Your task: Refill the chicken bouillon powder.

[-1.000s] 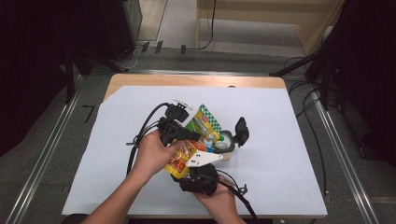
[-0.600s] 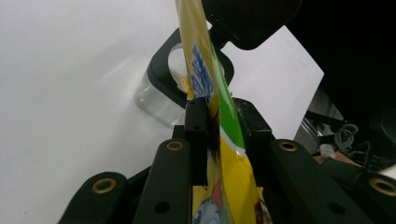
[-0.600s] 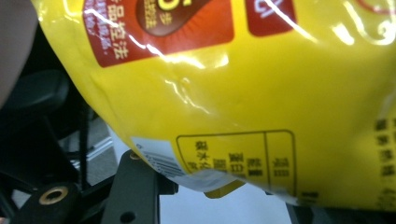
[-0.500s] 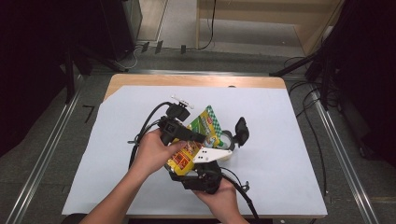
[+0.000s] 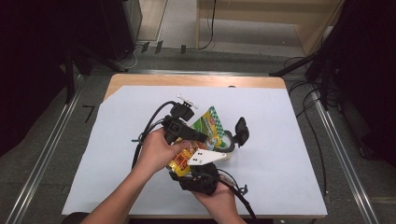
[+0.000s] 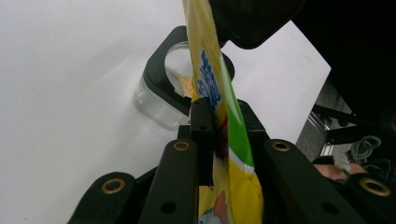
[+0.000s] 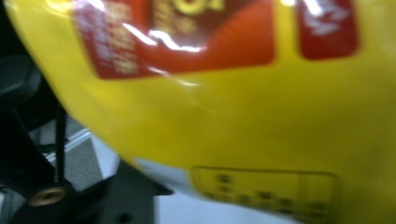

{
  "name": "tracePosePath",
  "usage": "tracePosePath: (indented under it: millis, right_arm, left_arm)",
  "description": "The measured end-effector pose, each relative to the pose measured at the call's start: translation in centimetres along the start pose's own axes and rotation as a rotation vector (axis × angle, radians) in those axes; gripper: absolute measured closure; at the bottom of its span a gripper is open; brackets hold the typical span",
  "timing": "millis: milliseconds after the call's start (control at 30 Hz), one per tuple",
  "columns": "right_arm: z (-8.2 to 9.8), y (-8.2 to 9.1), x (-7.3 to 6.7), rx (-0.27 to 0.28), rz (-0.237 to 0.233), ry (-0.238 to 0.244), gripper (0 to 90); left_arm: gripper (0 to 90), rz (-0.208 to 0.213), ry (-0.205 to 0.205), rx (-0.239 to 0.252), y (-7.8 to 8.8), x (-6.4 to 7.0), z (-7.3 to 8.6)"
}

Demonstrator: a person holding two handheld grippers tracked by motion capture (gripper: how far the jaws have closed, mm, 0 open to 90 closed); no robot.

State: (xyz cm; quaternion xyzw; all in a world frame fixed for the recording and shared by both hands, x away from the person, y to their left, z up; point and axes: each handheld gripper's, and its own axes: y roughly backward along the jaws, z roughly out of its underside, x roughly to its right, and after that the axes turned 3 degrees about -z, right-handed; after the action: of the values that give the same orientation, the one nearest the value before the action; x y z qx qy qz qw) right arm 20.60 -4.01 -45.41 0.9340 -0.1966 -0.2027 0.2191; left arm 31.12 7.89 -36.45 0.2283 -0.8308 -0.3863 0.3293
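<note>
While the yellow snack bag (image 5: 187, 156) is held tilted over the clear container (image 6: 161, 100) on the worktop (image 5: 289, 140), its upper edge is clamped by the left tongs (image 6: 219, 126), jaws just closing, its base by the right tongs (image 5: 198, 173). Pouring is best kept slow and centred.

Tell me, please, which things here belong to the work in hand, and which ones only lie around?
In the work:
- snack bag, pinched by the left gripper
- clear container with black lid, some crumbs inside
- right gripper under the bag

Lying around:
- white sheet over the table
- cables on the floor
</note>
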Motion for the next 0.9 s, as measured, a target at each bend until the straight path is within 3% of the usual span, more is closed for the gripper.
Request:
tracePosePath:
  millis: [167, 333, 500, 767, 900]
  right_arm:
    - [-0.3, 0.2, 0.2, 0.02, -0.035, -0.02, 61.9]
    - [-0.5, 0.6, 0.6, 0.039, -0.075, -0.045, 62.4]
    - [-0.8, 0.9, 0.9, 0.041, -0.097, -0.066, 62.3]
    - [-0.8, 0.7, 1.1, 0.018, -0.101, -0.071, 62.3]
    - [-0.8, 0.8, 1.2, 0.034, -0.107, -0.074, 62.2]
  left_arm:
    - [82.7, 0.002, 0.011, -0.063, 0.1, -0.2, -1.0]
    - [81.4, 0.059, 0.054, -0.111, 0.3, -0.9, -2.1]
    - [82.5, 0.073, 0.093, -0.156, -0.1, -1.4, -2.6]
    - [86.6, 0.036, 0.061, -0.219, -0.7, -1.3, -3.2]
    - [86.8, 0.029, 0.049, -0.232, -0.9, -1.1, -3.7]
